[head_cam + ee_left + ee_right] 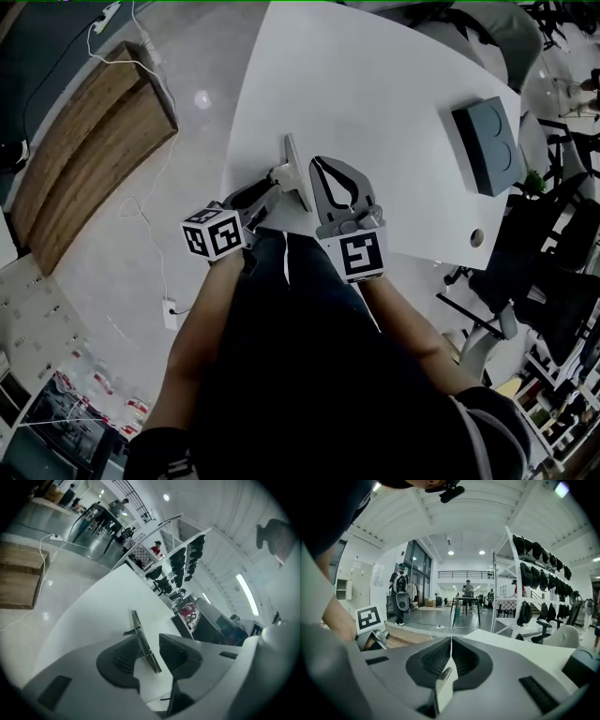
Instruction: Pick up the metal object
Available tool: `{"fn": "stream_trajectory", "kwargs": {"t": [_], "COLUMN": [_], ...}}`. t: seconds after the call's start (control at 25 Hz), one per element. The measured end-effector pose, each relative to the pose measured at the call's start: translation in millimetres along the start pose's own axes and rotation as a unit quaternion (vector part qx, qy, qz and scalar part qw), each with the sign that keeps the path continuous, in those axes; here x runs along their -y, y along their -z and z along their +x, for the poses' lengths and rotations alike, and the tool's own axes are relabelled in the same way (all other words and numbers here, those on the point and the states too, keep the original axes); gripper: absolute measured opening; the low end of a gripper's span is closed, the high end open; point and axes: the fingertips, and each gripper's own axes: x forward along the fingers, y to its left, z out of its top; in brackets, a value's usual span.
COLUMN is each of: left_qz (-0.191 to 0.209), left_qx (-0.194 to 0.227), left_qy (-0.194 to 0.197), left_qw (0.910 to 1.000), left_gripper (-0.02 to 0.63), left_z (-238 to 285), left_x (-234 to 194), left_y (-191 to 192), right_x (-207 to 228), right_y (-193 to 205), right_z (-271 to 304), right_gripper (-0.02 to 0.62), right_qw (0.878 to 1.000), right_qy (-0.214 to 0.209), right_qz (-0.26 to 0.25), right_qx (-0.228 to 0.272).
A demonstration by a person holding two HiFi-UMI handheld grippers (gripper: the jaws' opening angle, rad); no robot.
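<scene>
Left hand-held gripper (151, 645) is sitting narrowly open at the lower centre of its own view. The metal object (296, 176), a thin strip, is standing on edge between its jaws, lying against one pad while a slit of white is showing before the other. Right hand-held gripper (451, 651) is resting just right of that strip in the head view, its jaws pressed together tip to tip.

At the left of the head view a wooden board (89, 141) is lying on the pale floor (197, 56), with a white cable (141, 202) trailing past it. The white surface (375, 84) is filling the upper centre, its edge curving.

At the upper right a grey box (487, 145) is sitting on the surface, well apart from both grippers, its top showing two round hollows. At the right of the right gripper view a rack (507, 573) is carrying dark bags (534, 550).

Dark clothing is covering the surface's near edge at the bottom of the head view.
</scene>
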Motion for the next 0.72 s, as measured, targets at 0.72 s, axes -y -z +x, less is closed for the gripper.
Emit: {"fn": "stream_trajectory", "kwargs": {"t": [0.72], "left_qz": [-0.125], "left_qx": [-0.115], "left_qy": [0.04], "left_qw": [0.9847], "left_gripper": [0.058], "left_z": [39], "left_x": [-10], "left_y": [1], "right_x": [32], "right_y": [9], "right_z": [-10], "right_gripper": [0.028], "right_qw": [0.995], "right_qy": [0.093], "right_qz": [0.019], "right_qx": [-0.027]}}
